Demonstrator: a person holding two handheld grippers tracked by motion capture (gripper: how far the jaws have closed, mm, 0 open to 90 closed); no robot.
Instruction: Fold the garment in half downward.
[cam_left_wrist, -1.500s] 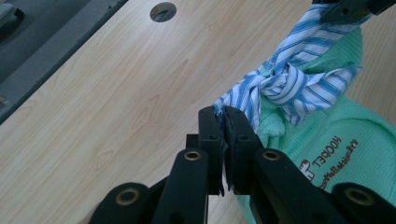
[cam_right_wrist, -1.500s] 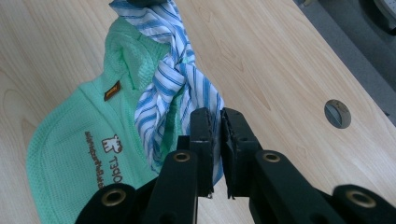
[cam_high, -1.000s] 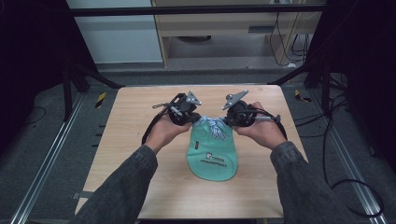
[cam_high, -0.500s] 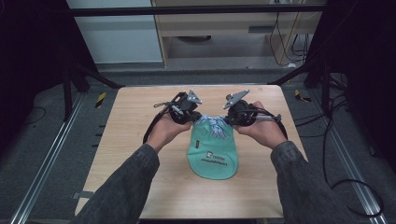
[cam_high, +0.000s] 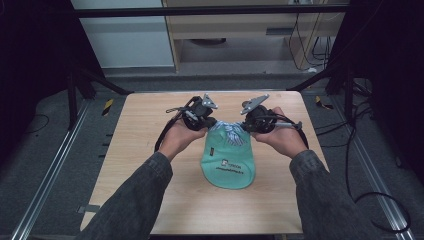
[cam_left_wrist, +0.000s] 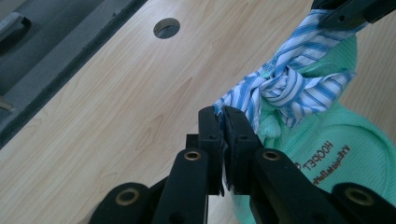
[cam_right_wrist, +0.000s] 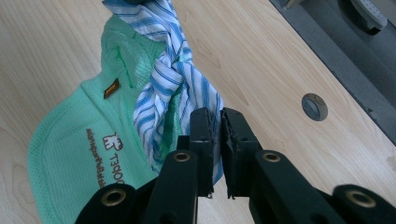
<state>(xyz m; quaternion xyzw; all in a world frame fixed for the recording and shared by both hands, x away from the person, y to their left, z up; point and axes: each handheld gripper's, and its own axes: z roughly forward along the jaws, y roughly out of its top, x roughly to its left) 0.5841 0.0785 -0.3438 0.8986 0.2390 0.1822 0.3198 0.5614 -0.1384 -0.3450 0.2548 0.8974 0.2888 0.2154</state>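
A mint-green mesh bag (cam_high: 228, 165) with a printed logo lies on the wooden table (cam_high: 150, 125). A blue-and-white striped cloth strip (cam_high: 231, 132) is tied in a knot (cam_left_wrist: 280, 86) at the bag's far end. My left gripper (cam_high: 209, 122) is shut on one end of the strip (cam_left_wrist: 233, 100), left of the knot. My right gripper (cam_high: 246, 126) is shut on the other end (cam_right_wrist: 205, 100), right of the knot (cam_right_wrist: 173, 67). Both ends run taut from the knot to the jaws. The bag's logo (cam_right_wrist: 105, 156) faces up.
The table has round holes (cam_left_wrist: 166, 27) near its far edge (cam_right_wrist: 314, 106). Metal frame rails (cam_high: 45, 175) run along both sides of the table. Cables (cam_high: 360, 130) hang off to the right. Bare wood lies left and right of the bag.
Both grippers have stayed almost still at the knot; the striped ends look pulled slightly tighter. The bag has not shifted.
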